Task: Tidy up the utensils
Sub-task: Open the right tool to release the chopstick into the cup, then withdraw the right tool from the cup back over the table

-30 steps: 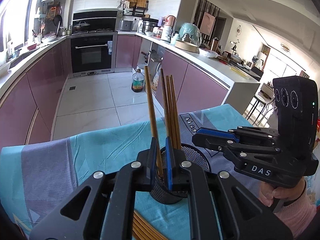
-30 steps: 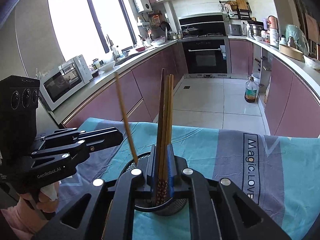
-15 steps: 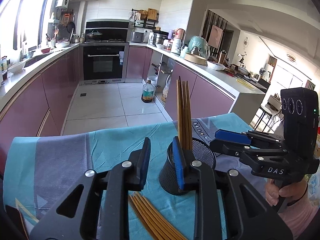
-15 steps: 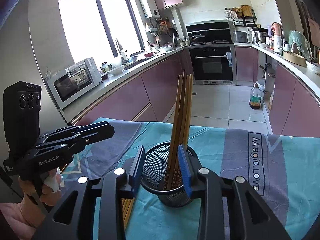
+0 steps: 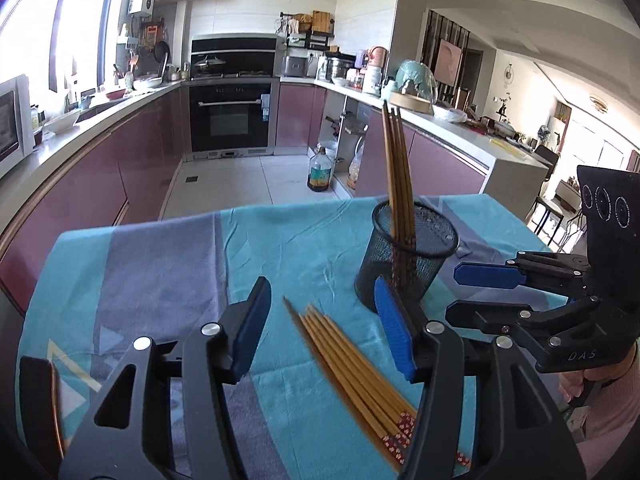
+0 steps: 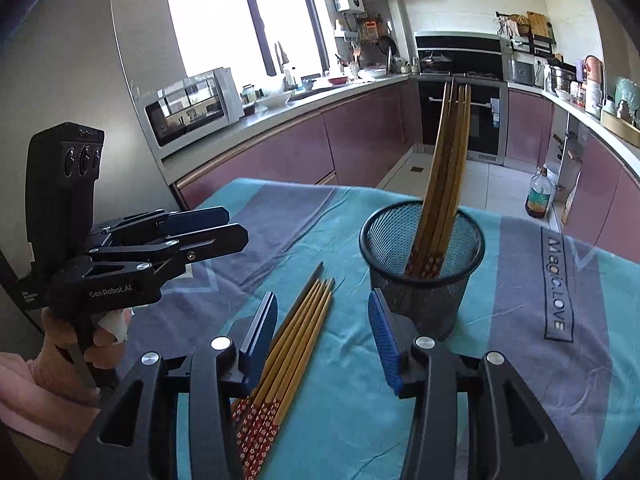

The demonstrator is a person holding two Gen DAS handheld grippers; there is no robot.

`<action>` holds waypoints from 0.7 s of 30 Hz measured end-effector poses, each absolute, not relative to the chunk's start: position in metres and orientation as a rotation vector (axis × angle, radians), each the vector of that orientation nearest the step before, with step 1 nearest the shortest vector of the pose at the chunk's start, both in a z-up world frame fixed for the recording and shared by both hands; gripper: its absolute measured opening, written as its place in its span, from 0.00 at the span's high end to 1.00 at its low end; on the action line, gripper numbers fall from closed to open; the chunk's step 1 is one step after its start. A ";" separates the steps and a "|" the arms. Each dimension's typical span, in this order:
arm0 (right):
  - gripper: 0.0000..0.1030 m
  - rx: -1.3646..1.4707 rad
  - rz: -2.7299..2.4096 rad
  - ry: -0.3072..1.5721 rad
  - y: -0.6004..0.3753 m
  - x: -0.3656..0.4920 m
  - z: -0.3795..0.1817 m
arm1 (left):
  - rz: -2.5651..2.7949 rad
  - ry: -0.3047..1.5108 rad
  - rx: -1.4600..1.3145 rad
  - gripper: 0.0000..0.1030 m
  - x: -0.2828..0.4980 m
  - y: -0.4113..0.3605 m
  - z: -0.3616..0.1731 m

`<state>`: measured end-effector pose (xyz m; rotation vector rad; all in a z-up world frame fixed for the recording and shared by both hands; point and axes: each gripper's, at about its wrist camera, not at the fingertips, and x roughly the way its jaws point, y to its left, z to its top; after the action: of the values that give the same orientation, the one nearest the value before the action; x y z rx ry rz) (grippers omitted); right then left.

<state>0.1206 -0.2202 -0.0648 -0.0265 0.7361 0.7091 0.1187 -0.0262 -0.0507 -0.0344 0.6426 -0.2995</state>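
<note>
A fan of loose brown wooden chopsticks with red patterned ends lies on the table's teal and grey cloth, lower centre of the left view, just beside the black mesh cup that already holds several. The left claw and right claw are both opening, nothing between the pads. Best to pinch one or two near the thick patterned end, then tip them upright before lowering into the cup.
</note>
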 end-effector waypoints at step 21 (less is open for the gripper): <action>0.56 -0.065 0.640 0.897 -0.197 0.112 -0.126 | -0.270 0.864 -0.023 0.48 0.112 -0.037 -0.137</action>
<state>0.1119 -0.1967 -0.1261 -0.0651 0.8973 0.6395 0.1123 -0.0366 -0.1366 -0.0232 0.8643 -0.2698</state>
